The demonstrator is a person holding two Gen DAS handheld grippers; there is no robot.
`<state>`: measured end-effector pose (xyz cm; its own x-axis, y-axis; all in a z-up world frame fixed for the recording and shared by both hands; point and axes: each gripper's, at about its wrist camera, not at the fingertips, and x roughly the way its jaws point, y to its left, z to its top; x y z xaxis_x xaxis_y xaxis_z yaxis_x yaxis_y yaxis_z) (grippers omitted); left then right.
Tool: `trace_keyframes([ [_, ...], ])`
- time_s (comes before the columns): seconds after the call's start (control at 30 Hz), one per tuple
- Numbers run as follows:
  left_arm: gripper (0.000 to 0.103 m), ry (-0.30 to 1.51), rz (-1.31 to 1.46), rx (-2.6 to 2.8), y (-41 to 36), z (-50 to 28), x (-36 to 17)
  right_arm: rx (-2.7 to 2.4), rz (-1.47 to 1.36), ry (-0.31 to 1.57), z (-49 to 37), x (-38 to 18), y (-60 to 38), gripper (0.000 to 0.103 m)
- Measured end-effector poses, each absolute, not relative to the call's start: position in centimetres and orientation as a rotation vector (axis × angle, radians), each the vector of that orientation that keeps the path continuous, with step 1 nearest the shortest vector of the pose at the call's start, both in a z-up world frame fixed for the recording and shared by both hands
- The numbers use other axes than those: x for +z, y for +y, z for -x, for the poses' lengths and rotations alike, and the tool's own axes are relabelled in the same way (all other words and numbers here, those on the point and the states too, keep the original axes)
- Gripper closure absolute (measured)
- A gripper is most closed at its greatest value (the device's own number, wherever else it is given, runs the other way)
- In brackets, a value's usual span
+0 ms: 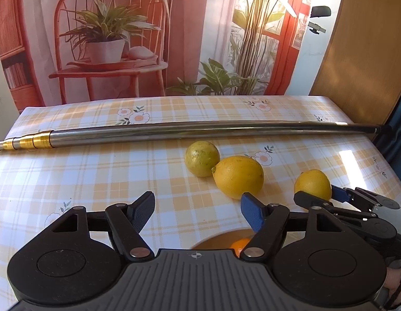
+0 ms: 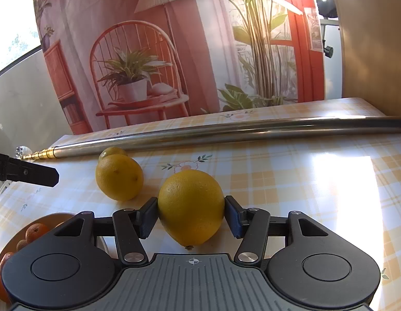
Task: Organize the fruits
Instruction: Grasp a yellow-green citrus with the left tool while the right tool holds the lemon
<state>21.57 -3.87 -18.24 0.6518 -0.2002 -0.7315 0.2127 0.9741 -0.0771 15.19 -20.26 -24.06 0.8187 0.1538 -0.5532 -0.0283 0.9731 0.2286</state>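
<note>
The right gripper (image 2: 191,216) has its jaws clamped on a yellow lemon (image 2: 191,206), a pad pressed against each side, the fruit low over the checked tablecloth (image 2: 291,181). The left gripper (image 1: 197,212) hangs with its jaws wide apart, gripping nothing, above a bowl (image 1: 216,241) of small oranges (image 2: 36,232). Three citrus fruits show outside the bowl: the held lemon, a second lemon (image 1: 238,176) and a greenish lime (image 1: 201,158) touching it. One telescopic metal pole (image 1: 174,132) lies behind them.

light: bright sun from right | glare: tablecloth (image 2: 340,181) blown out | edges: fisheye-bent | focus: sharp
</note>
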Motion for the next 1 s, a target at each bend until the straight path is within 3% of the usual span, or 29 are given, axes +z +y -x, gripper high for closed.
trace_keyframes([
  [0.5, 0.04, 0.974, 0.356, -0.169, -2.6, -28.8, -19.0, 0.093, -0.197, 0.605, -15.3, -24.0, -19.8, 0.052],
  [1.0, 0.045, 1.068, 0.501, -0.121, -2.9, -32.8, -23.1, 0.088, -0.18, 0.604, -15.3, -23.9, -19.6, 0.052],
])
